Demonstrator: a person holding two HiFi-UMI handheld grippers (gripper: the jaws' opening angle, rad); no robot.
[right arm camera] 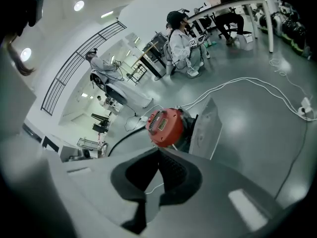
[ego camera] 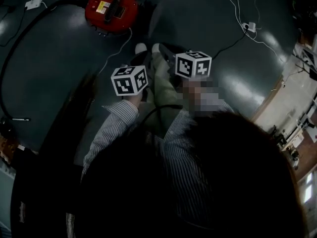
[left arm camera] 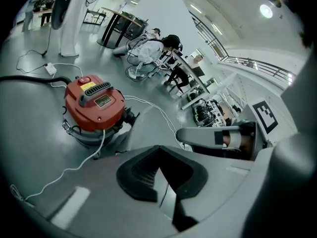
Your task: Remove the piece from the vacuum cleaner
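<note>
A red drum vacuum cleaner [ego camera: 111, 10] stands on the dark floor ahead of me, well beyond both grippers. A black hose [ego camera: 20, 38] curves away from it to the left, and a white cable [ego camera: 116, 48] trails toward me. In the left gripper view the vacuum cleaner [left arm camera: 94, 103] is at the upper left, and my left gripper [left arm camera: 158, 150] is shut with nothing in it. In the right gripper view the vacuum cleaner [right arm camera: 166, 127] lies straight past my right gripper [right arm camera: 158, 153], which is also shut and empty. Both marker cubes [ego camera: 130, 80] hover side by side above my legs.
White cables and a power strip [ego camera: 250, 27] lie on the floor to the right. A second power strip [ego camera: 33, 4] is at the top left. People sit at desks [left arm camera: 148, 46] far behind the vacuum cleaner. Tables and equipment [ego camera: 297, 98] line the right edge.
</note>
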